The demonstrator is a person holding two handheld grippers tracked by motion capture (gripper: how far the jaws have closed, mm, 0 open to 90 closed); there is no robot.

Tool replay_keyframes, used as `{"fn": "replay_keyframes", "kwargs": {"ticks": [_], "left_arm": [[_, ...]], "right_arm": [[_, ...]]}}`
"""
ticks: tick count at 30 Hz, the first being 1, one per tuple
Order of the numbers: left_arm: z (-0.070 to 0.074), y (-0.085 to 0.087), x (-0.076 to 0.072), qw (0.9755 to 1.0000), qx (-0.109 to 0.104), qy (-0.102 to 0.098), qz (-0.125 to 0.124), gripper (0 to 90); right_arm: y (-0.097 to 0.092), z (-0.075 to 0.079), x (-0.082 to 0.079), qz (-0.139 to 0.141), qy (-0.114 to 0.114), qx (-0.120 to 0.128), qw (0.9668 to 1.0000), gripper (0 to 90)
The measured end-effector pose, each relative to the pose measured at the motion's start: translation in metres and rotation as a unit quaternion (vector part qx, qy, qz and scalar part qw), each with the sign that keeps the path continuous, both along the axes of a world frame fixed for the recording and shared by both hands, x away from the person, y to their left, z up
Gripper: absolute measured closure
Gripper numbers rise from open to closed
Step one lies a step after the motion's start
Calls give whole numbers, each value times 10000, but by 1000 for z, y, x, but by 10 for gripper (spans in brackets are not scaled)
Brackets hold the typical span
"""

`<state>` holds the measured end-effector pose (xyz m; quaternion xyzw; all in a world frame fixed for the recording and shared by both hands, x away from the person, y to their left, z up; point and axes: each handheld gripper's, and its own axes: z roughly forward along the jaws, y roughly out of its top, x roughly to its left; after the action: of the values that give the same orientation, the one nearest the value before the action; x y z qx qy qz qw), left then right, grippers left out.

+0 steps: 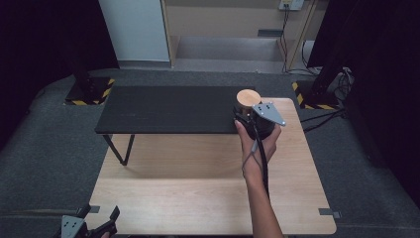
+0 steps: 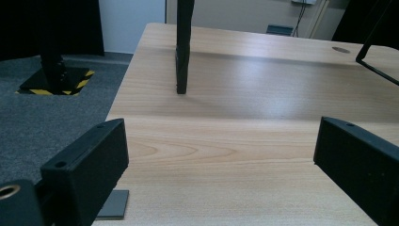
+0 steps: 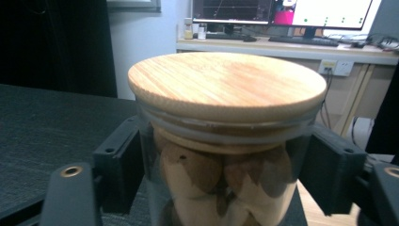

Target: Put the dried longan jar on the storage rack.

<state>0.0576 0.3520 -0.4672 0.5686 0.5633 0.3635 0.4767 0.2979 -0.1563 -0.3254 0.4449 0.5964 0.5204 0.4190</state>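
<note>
Pale wood-grain worktop (image 1: 198, 198), broad and mostly bare, carrying at its far side a low black textured shelf (image 1: 168, 109) on thin dark legs. At the right end of that shelf, close to its edge, one clear glass jar (image 3: 221, 188) with a round bamboo lid (image 3: 226, 80), filled with brown-and-cream rounded pieces of unclear kind; whether its base rests on the shelf or is held just off it cannot be told. Right hand-held gripper (image 1: 258, 121): in the person's right hand (image 1: 257, 148), jaws flanking the jar body below the lid, one on each side, seemingly pressed against the glass. Left hand-held gripper (image 1: 89, 225): at the near left corner of the worktop, jaws spread wide, nothing between them, well apart from the jar. Risks, as judged: the glass is smooth and the contents probably add weight, so a light squeeze may let the jar slide down or rotate between the flat pads once carried. The jar's place near the shelf end means a sideways nudge could tip it off onto the lower worktop. The lid appears only seated, not visibly latched; any tilt in transit could unseat it and spill the contents. An over-hard squeeze on glass is a lesser hazard.
</note>
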Motion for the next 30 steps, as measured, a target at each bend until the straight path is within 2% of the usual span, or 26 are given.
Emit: {"fn": "replay_keyframes", "kwargs": {"ticks": [2,4,5,7,19,30], "left_arm": [[0,0,0,10000,1,6,-4,22],[0,1,0,10000,-3,12,-10,22],[0,1,-1,10000,-6,3,-2,22],[0,1,-1,10000,-6,1,0,22],[0,2,-2,10000,-5,-21,9,22],[0,2,-3,10000,-11,-17,3,22]], "right_arm": [[0,0,0,-11,-1,28,10000,191],[0,-1,3,-18,61,85,9999,101],[-2,-2,6,0,161,142,9998,40],[-2,-3,6,-25,147,114,9998,26],[-3,-2,2,-33,57,102,9999,6],[-6,-2,-6,118,5,66,9999,6]]}}
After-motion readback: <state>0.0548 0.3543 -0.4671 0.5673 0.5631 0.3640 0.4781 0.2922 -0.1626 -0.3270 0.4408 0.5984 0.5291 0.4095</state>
